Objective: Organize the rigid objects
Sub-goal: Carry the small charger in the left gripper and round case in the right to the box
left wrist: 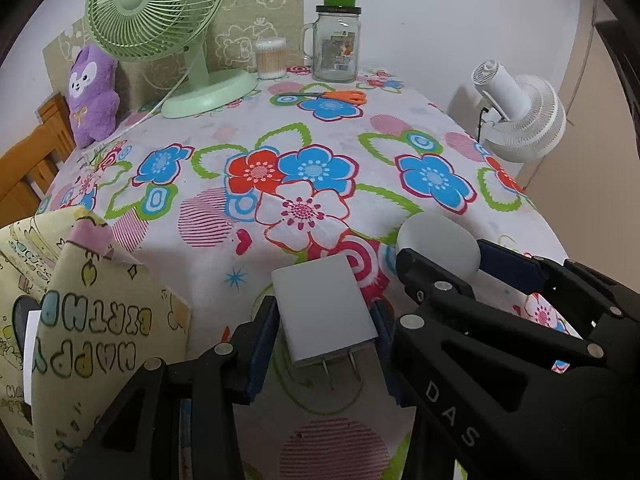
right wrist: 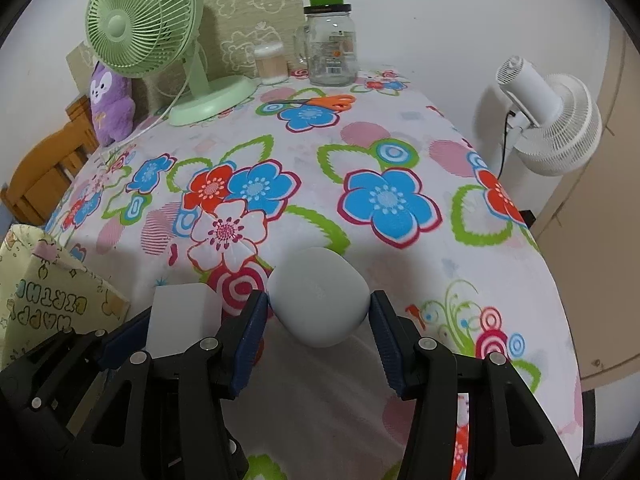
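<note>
Left claw [left wrist: 326, 332] has its blue pads [left wrist: 262, 344] clamped on the flat sides of a white plug adapter [left wrist: 324, 308], whose two metal prongs point back toward the camera; the adapter is lifted off the flowered desk [left wrist: 224, 240]. Right claw [right wrist: 318, 320] grips a rounded white case [right wrist: 318, 300] between its pads, one on each side, also held above the cloth. The two claws sit close side by side: in the left wrist view the right claw [left wrist: 440, 268] with its case [left wrist: 438, 240] shows just to the right, and in the right wrist view the adapter [right wrist: 182, 320] stands just to the left.

Left of the left claw stands a yellow patterned paper bag [left wrist: 92, 320]. Well ahead of both claws lie orange-handled scissors [left wrist: 332, 96], and beyond them a green fan [left wrist: 160, 12], a purple plush toy [left wrist: 92, 96], a tub of cotton swabs [left wrist: 271, 58] and a glass jar [left wrist: 335, 48] with a green cap. Off the desk's right edge is a white fan [right wrist: 548, 124].
</note>
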Available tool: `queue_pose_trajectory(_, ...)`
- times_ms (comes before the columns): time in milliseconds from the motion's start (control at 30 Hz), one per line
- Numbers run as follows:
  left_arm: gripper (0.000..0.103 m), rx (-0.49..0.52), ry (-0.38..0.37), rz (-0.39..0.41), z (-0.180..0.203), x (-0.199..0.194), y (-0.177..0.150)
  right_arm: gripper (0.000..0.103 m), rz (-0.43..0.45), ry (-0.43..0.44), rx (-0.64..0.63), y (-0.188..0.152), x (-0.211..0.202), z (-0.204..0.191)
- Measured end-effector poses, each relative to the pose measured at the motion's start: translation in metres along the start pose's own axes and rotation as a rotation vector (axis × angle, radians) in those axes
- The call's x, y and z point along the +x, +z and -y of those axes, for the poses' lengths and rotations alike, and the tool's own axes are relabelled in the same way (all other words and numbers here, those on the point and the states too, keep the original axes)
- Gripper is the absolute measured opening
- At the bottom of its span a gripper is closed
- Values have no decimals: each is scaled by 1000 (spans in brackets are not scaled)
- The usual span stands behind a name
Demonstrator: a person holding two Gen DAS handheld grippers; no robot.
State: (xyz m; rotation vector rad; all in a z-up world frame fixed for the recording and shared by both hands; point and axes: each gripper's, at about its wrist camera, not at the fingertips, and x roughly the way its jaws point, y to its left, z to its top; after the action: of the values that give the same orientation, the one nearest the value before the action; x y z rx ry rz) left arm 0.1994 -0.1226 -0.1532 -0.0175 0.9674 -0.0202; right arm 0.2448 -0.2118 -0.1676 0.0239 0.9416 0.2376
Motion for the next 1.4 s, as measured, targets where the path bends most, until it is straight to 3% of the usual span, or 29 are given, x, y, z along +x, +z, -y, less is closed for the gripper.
queue_pose_trajectory(1400, 47, 53, -24, 84, -3, -91, -35, 55, 96, -73, 81, -42, -101, -22)
